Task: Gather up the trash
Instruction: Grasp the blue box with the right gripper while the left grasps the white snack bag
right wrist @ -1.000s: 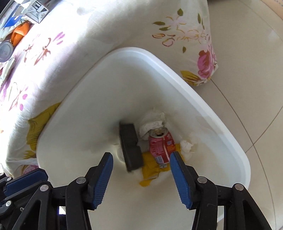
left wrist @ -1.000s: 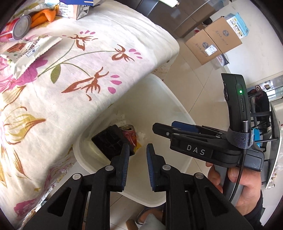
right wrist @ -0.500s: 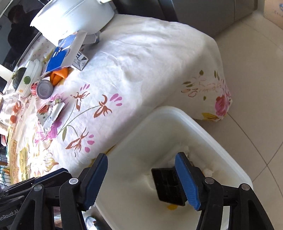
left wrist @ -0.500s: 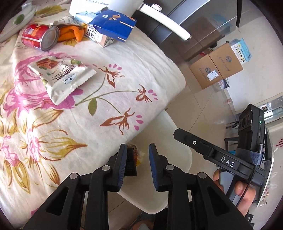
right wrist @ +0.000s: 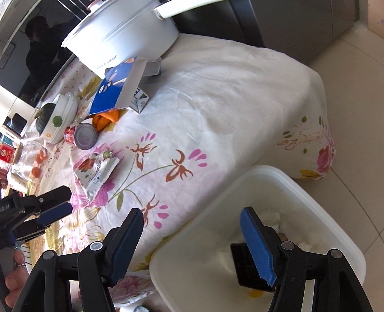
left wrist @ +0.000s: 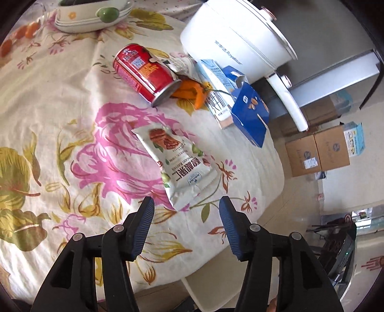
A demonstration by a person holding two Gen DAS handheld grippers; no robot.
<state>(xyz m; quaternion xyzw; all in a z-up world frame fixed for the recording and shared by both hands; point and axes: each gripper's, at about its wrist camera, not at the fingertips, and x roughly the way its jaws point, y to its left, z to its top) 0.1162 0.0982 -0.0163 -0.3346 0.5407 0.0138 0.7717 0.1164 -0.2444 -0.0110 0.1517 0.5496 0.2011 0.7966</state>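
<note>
My left gripper [left wrist: 186,206] is open and empty, just short of a white snack packet [left wrist: 176,163] lying flat on the floral tablecloth; the packet also shows in the right wrist view [right wrist: 96,174]. Beyond it lie a red can [left wrist: 145,72] on its side, an orange wrapper [left wrist: 190,91] and a blue-and-white carton [left wrist: 242,110]. My right gripper [right wrist: 192,230] is open and empty over the table edge and the white bin [right wrist: 187,244] on the floor. The bin holds a black tray [right wrist: 244,266] and white tissue [right wrist: 271,216]. The left gripper [right wrist: 50,204] shows at the left there.
A white electric pot [left wrist: 237,36] stands at the table's far right. A stack of bowls [left wrist: 91,14] and small oranges [left wrist: 26,31] sit at the back. Cardboard boxes [left wrist: 316,148] stand on the tiled floor past the table.
My left gripper has swung from over the bin up to the table and opened wide before the snack packet. My right gripper has lifted away from the bin's inside and stayed open.
</note>
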